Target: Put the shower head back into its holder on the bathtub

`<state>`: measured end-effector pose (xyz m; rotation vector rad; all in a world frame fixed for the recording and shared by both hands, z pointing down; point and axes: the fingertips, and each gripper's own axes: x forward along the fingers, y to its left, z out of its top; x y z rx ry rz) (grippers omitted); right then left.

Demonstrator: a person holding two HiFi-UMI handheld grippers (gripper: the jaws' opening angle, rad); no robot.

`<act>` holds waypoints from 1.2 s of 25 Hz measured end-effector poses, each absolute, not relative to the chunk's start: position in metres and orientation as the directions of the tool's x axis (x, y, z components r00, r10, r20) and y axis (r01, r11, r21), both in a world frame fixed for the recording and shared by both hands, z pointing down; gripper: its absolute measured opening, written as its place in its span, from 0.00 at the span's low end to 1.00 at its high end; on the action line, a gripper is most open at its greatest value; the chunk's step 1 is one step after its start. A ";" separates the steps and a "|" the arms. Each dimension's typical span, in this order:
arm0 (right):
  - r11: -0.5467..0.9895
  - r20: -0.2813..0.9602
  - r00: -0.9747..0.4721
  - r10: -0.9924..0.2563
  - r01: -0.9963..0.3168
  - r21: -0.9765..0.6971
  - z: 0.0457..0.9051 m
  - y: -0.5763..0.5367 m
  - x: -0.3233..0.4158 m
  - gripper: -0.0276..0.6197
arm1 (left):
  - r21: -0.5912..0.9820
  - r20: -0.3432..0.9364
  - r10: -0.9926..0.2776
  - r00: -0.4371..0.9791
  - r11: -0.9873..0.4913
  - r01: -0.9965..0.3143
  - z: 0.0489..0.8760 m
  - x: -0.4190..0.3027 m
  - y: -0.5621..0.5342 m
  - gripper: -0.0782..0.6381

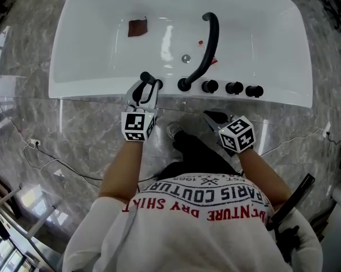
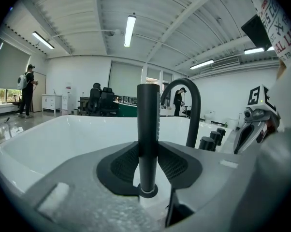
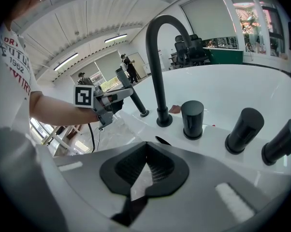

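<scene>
The black stick-shaped shower head [image 2: 148,124] stands upright at the near rim of the white bathtub [image 1: 102,89]. Its foot sits in the round black holder ring [image 2: 148,192]. My left gripper [image 2: 148,164] is shut on it, a pad against each side of the rod. From above, the shower head [image 1: 146,79] shows between the left gripper [image 1: 145,90] jaws, left of the spout. The right gripper view shows the shower head [image 3: 131,97] leaning slightly. My right gripper [image 1: 213,117] is shut and empty, hovering just in front of the rim below the knobs.
A tall black curved spout [image 1: 208,43] rises from the rim, with three black knobs [image 1: 234,87] to its right. A brown patch [image 1: 137,27], the drain [image 1: 186,58] and small red bits [image 1: 200,42] lie inside the tub. Grey marble floor [image 1: 74,140] surrounds it.
</scene>
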<state>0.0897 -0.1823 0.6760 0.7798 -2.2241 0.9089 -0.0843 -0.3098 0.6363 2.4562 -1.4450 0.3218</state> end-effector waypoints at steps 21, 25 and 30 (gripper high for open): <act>0.590 0.666 -0.646 -0.373 -0.719 -0.367 0.632 -0.169 0.096 0.04 | 0.231 0.340 -0.792 0.508 -0.453 -0.861 0.596 -0.094 -0.259 0.36; 0.599 0.610 -0.664 -0.432 -0.717 -0.356 0.595 -0.156 0.106 0.04 | 0.228 0.318 -0.797 0.514 -0.462 -0.857 0.540 -0.100 -0.211 0.11; 0.697 0.484 -0.756 -0.440 -0.628 -0.347 0.518 -0.100 0.079 0.04 | 0.264 0.297 -0.686 0.664 -0.609 -0.748 0.464 -0.071 -0.126 0.11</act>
